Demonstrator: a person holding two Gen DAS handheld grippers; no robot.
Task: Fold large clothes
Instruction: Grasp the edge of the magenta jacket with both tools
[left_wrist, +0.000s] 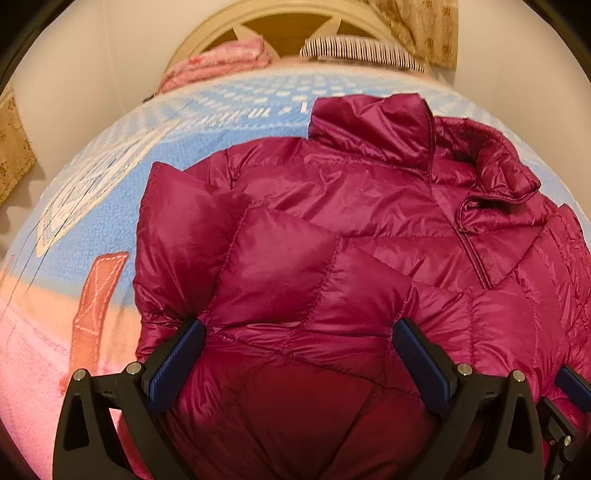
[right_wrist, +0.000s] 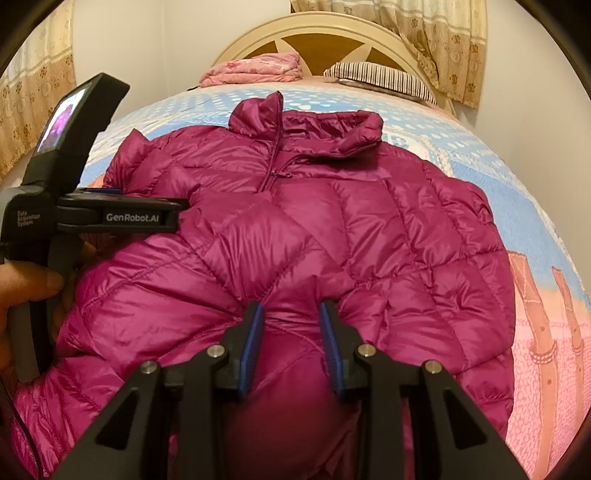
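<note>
I am viewing through both wrist cameras, each looking steeply down, close over the jacket (left_wrist: 332, 229), facing the headboard (right_wrist: 332, 33); both are sharing the jacket and bed (right_wrist: 480, 122).

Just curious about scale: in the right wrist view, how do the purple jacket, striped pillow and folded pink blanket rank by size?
1. Purple jacket, by far the largest.
2. Striped pillow.
3. Folded pink blanket, close to the pillow; both lie far back, so their order is unsure.

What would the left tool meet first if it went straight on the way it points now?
Most likely the magenta puffer jacket: the left tool points down at its folded sleeve, which already fills the gap between the open fingers. Depth is hard to judge, but nothing else lies in that line before the bed cover.
</note>
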